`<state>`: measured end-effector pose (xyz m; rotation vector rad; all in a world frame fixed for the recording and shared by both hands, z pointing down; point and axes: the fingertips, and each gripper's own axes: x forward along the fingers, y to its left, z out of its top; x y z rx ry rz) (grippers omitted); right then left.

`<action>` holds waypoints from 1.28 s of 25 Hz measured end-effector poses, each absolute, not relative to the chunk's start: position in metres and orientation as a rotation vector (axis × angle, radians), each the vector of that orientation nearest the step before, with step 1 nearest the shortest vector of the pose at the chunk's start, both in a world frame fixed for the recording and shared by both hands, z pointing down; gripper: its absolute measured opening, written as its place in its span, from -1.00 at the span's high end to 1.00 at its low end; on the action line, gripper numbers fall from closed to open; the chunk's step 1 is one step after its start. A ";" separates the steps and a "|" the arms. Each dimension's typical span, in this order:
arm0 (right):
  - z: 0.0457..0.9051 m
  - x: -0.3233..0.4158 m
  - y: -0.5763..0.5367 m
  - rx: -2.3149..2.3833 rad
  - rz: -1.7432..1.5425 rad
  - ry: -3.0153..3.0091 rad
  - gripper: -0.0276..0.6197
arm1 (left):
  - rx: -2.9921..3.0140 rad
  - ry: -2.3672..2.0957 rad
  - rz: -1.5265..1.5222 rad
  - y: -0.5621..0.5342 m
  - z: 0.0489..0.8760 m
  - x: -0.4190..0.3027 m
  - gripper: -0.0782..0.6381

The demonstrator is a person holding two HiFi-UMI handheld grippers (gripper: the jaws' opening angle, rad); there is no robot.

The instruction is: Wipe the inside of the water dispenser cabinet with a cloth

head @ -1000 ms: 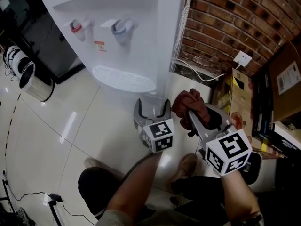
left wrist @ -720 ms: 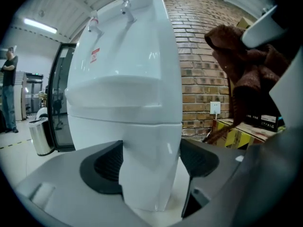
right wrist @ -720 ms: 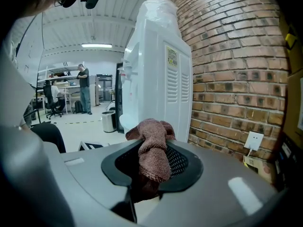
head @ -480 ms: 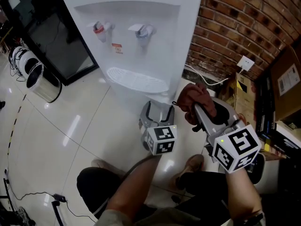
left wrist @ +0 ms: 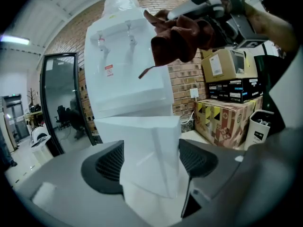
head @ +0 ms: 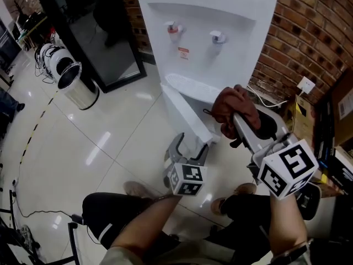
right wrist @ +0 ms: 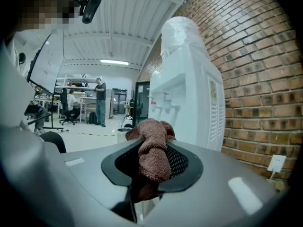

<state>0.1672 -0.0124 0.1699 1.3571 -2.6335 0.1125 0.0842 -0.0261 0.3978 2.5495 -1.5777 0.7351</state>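
Left gripper: jaws clamped on the free edge of the cabinet door. In the left gripper view the white panel fills the gap from pad to pad. The door stands swung out from the lower front of the water dispenser, attached at the dispenser's picture-left side, with its outer end toward the person.

Right gripper: pinching the cloth, a bunched brown-red terry rag. The wad sticks out above and past the jaw tips, and a tail hangs down between the pads in the right gripper view.

Cloth position: in front of the dispenser's right front corner, at about the level of the drip tray and just beside it. I can't tell whether it touches the dispenser. It sits closer to the dispenser than the left gripper does, and to that gripper's right. In the left gripper view it hangs high against the dispenser's upper body, well above the door.

Cabinet interior: in the head view it is hidden behind the open door and the cloth, and no other view shows it.

Other items:
- red tap and blue tap on the dispenser front, above the tray
- brick wall behind and right of the dispenser, with a wall socket low on it
- cardboard boxes stacked right of the dispenser
- metal bin on the floor, well left of the dispenser
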 end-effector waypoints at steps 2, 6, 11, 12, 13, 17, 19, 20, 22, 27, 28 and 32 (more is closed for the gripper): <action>0.162 0.154 -0.004 1.334 0.092 -2.653 0.55 | 2.534 -1.598 0.755 -0.015 0.397 0.061 -0.25; 0.155 0.138 0.008 1.311 0.059 -2.653 0.55 | 2.494 -1.648 0.821 -0.001 0.397 0.018 -0.25; 0.159 0.124 0.005 1.330 0.079 -2.636 0.54 | 2.402 -1.726 0.861 0.007 0.398 -0.033 -0.25; 0.160 0.122 0.002 1.343 0.086 -2.631 0.54 | 2.378 -1.732 0.847 0.010 0.398 -0.040 -0.24; 0.161 0.120 -0.001 1.356 0.091 -2.625 0.54 | 2.357 -1.729 0.825 0.013 0.398 -0.046 -0.22; 0.167 0.113 -0.002 1.333 0.080 -2.615 0.54 | 2.370 -1.632 0.713 0.021 0.393 -0.036 -0.18; 0.171 0.113 0.000 1.318 0.062 -2.630 0.54 | 2.401 -1.571 0.639 0.018 0.389 -0.014 -0.18; 0.176 0.113 -0.002 1.314 0.068 -2.630 0.54 | 2.406 -1.554 0.620 0.015 0.388 -0.002 -0.20; 0.190 0.112 -0.010 1.286 0.097 -2.620 0.54 | 2.382 -1.571 0.623 0.003 0.390 0.012 -0.23; 0.208 0.079 -0.031 1.153 0.133 -2.642 0.54 | 2.319 -1.561 0.638 -0.007 0.402 -0.001 0.02; 0.202 0.068 -0.033 1.124 0.122 -2.664 0.54 | 2.327 -1.542 0.655 -0.007 0.402 -0.007 0.02; 0.177 0.028 -0.035 1.022 0.037 -2.737 0.54 | 2.313 -1.494 0.806 -0.010 0.400 -0.040 0.05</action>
